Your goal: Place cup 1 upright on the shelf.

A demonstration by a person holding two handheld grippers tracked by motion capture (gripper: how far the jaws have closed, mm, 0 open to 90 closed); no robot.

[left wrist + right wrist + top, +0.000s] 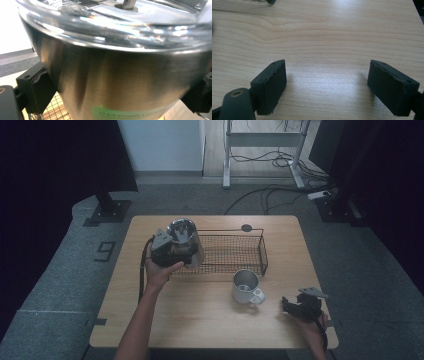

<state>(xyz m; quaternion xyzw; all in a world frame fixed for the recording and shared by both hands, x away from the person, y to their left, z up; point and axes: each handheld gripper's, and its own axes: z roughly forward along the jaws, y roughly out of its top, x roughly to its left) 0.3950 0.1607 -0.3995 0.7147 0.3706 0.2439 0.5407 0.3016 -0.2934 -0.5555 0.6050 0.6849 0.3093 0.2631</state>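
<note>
A wooden table (200,320) is seen. A black wire basket (235,252) and a white mug (246,287) are set on it, near each other.

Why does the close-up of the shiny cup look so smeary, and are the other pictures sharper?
Left gripper view: the steel cup is so close that it blurs, its green label unreadable, glare streaking the clear lid. High view: dim, black at both sides, the table evenly lit. Right gripper view: crisp wood grain, soft shadows beside the right tongs.

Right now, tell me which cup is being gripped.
The lidded steel tumbler, clamped in the left tongs; the handled mug stands free on the table.
</note>
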